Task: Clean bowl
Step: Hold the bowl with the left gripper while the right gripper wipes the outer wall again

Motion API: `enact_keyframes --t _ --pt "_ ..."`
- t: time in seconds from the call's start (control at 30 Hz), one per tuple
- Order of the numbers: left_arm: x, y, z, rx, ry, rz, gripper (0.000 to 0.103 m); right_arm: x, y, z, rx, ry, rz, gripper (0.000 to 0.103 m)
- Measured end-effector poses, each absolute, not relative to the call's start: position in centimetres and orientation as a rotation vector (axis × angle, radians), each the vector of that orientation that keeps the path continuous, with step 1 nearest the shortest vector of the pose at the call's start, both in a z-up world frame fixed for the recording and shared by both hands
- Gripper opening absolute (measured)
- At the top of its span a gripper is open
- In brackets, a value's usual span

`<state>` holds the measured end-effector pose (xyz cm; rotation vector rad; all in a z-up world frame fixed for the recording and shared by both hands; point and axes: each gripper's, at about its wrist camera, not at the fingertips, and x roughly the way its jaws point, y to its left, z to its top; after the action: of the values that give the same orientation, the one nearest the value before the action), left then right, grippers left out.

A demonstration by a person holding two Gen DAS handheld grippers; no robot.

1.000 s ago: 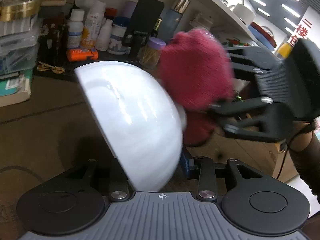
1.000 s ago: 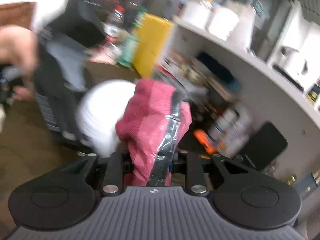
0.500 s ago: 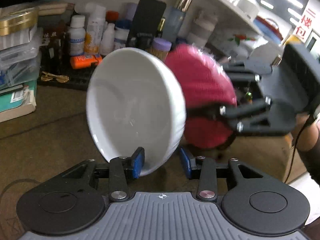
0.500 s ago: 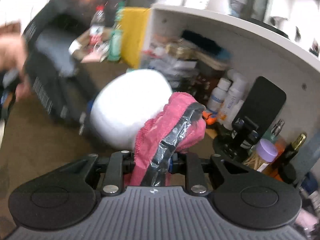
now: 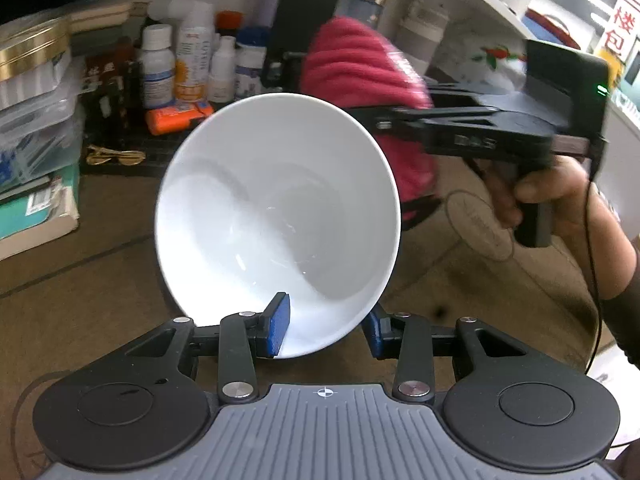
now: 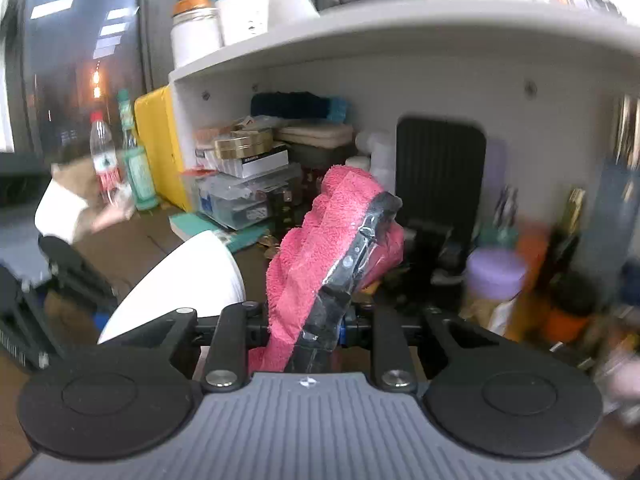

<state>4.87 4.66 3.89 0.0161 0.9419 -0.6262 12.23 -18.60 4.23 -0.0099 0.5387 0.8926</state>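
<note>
From the left wrist view, the left gripper [image 5: 326,330] clamps the near rim of the glossy white ceramic bowl [image 5: 276,216], one blue pad inside, the other outside. A second ago the bowl showed its rounded underside; now its hollow faces the camera, held tilted above the brown worktop [image 5: 80,288]. The fluffy pink-red cloth [image 5: 360,76], bunched in the right gripper [image 5: 384,120], sits behind the bowl's upper right rim, having swung from the underside; whether it touches cannot be told.

From the right wrist view, the right gripper [image 6: 306,326] is narrowly shut on the cloth [image 6: 320,240] and a dark, film-wrapped piece beside it. The bowl [image 6: 188,280] lies low left, apart from the cloth, which now points at the cluttered shelf [image 6: 400,28].

The outside looks wiped; the inside likely comes next.
</note>
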Motion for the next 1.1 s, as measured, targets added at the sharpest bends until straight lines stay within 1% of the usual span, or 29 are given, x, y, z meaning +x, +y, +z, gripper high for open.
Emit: enact_keyframes --t 0.17,0.23,0.3,0.33,0.43,0.5,0.53,0.6,0.63,0.67,0.7,0.73,0.77,0.83,0.9,0.93,0.97,1.0,1.07,1.1 --pt "5.2 3.5 3.8 0.051 0.952 -0.627 0.043 11.7 -19.5 2.0 0.149 0.681 1.041 0.024" --pt "5.4 3.4 3.8 0.051 0.954 -0.631 0.043 10.5 -19.6 1.3 0.149 0.729 1.101 0.024" --pt "5.5 3.2 3.8 0.089 0.966 -0.627 0.047 8.4 -19.6 0.9 0.115 0.762 1.168 0.024" --pt "5.5 3.0 3.8 0.113 0.968 -0.625 0.047 7.9 -19.6 1.0 0.114 0.771 1.185 0.024" --pt "5.3 2.4 3.8 0.171 0.966 -0.617 0.047 6.3 -20.2 2.7 0.029 0.713 1.197 0.024" --pt "5.2 1.8 3.8 0.203 0.957 -0.603 0.046 6.9 -20.8 3.6 0.030 0.694 1.163 0.025" --pt "5.1 1.4 3.7 0.219 0.952 -0.597 0.047 7.4 -20.8 3.8 0.016 0.690 1.125 0.028" --pt "4.9 0.9 3.8 0.243 0.945 -0.592 0.047 8.4 -20.5 3.3 -0.025 0.703 1.031 0.037" --pt "4.8 0.7 3.7 0.250 0.944 -0.588 0.047 8.6 -20.5 3.0 -0.030 0.717 1.007 0.046" --pt "4.8 0.5 3.7 0.255 0.943 -0.585 0.047 8.5 -20.6 2.6 -0.029 0.727 0.979 0.053" --pt "4.7 0.4 3.7 0.260 0.941 -0.582 0.048 8.2 -20.8 2.1 -0.027 0.734 0.945 0.056" --pt "4.6 0.3 3.6 0.265 0.939 -0.578 0.048 7.9 -21.0 1.7 -0.026 0.741 0.910 0.064" --pt "4.6 0.2 3.6 0.266 0.938 -0.577 0.048 7.3 -21.6 1.6 0.010 0.734 0.861 0.076" --pt "4.5 -0.1 3.5 0.268 0.936 -0.586 0.049 6.1 -23.4 1.5 0.172 0.736 0.783 0.090" --pt "4.3 -0.5 3.6 0.276 0.931 -0.591 0.050 5.4 -24.8 1.1 0.365 0.762 0.706 0.089" --pt "4.3 -0.8 3.7 0.283 0.928 -0.591 0.051 5.3 -25.2 0.9 0.417 0.769 0.682 0.086" --pt "4.3 -1.1 3.7 0.290 0.926 -0.594 0.055 5.3 -25.1 0.3 0.454 0.772 0.646 0.078" --pt "4.3 -1.5 3.7 0.298 0.924 -0.598 0.056 5.4 -24.5 0.1 0.441 0.748 0.608 0.071" --pt "4.1 -2.5 3.7 0.317 0.918 -0.614 0.057 6.3 -23.9 -0.1 0.440 0.730 0.568 0.035" --pt "4.0 -2.8 3.7 0.323 0.916 -0.619 0.057 6.9 -23.8 -0.4 0.456 0.730 0.585 0.029"
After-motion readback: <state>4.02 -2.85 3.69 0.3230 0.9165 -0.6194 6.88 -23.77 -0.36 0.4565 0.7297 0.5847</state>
